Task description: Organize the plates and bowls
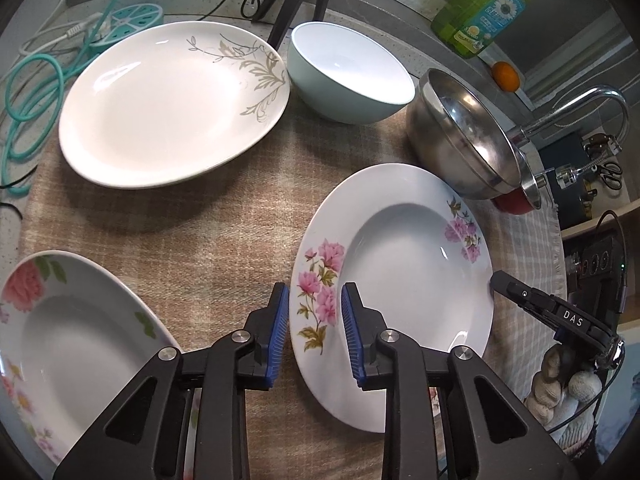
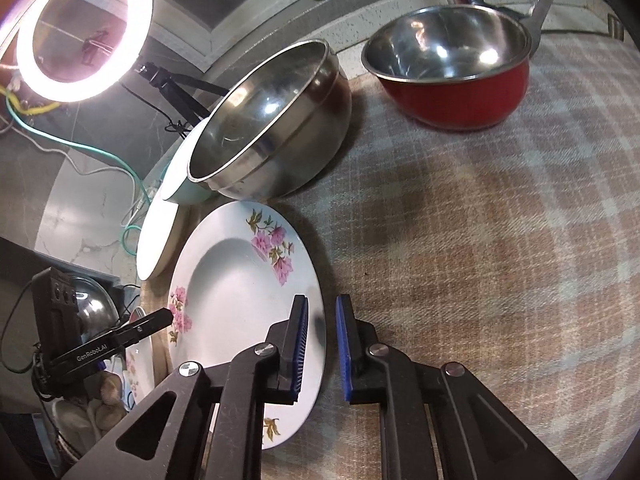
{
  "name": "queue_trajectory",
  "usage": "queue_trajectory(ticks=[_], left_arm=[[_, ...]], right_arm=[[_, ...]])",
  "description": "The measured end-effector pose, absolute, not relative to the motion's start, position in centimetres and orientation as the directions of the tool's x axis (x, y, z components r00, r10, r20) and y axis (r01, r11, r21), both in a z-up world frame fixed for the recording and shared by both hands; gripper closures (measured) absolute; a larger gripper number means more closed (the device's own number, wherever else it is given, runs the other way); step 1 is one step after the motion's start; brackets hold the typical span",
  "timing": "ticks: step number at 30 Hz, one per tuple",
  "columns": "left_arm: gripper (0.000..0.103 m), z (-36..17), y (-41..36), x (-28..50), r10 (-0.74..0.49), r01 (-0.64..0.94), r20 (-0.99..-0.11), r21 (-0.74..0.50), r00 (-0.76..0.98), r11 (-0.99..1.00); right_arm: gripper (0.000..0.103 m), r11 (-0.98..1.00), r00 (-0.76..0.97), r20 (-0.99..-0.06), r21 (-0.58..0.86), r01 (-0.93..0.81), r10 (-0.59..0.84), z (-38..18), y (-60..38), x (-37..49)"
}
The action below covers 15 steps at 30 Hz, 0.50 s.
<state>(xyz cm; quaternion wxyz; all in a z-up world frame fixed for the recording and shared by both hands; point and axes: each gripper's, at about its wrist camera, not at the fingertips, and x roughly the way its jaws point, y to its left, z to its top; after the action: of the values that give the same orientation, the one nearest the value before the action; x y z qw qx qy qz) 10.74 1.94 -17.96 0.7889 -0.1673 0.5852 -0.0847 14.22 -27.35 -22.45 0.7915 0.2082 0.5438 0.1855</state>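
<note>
**A:** So, where is the white, deep-welled round china plate with pink flower sprays (image 1: 400, 280)?

**B:** It lies flat and face up on the beige checked cloth (image 1: 224, 240), between the two tools. The left tongs (image 1: 314, 292) straddle its rim on one side, and the right tongs (image 2: 322, 300) straddle the opposite rim.

**A:** Is it gripped?

**B:** Not that I can see. Each pair stands only narrowly apart, with one blue ribbed pad over the plate and the other outside it over the cloth. At the right tongs, a strip of cloth shows between the rim and the outer pad.

**A:** Which way does it point?

**B:** It is round, so it has no true long axis, and the lens merely makes it look oval. The larger spray sits between the left tongs' pads, its stem toward them and its blossoms away. The smaller spray is on the far rim, ahead of the right tongs.

**A:** And around it?

**B:** A shiny steel bowl (image 1: 460, 136) stands just beyond that far rim. A pale blue bowl (image 1: 348, 80) and a white plate with beige leaves (image 1: 168, 104) are farther ahead of the left tongs. A rose-patterned plate (image 1: 80, 340) lies to their left, and a red-sided steel bowl (image 2: 456, 96) is well ahead of the right tongs
</note>
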Motion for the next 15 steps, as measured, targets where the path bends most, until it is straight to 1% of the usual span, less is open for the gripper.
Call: queue_trajectory(ticks=[5, 15], left_arm=[[0.083, -18.23, 2.18, 10.84, -0.335, -0.071, -0.895, -0.37, 0.294, 0.926], [0.084, -18.65, 1.94, 10.9, -0.336, -0.074, -0.899, -0.369, 0.283, 0.926]], right_arm=[[0.09, 0.838, 0.313, -0.786, 0.541, -0.073, 0.534, -22.83, -26.93, 14.47], [0.092, 0.833, 0.304, -0.782, 0.548, -0.077, 0.543, -22.83, -26.56, 14.78]])
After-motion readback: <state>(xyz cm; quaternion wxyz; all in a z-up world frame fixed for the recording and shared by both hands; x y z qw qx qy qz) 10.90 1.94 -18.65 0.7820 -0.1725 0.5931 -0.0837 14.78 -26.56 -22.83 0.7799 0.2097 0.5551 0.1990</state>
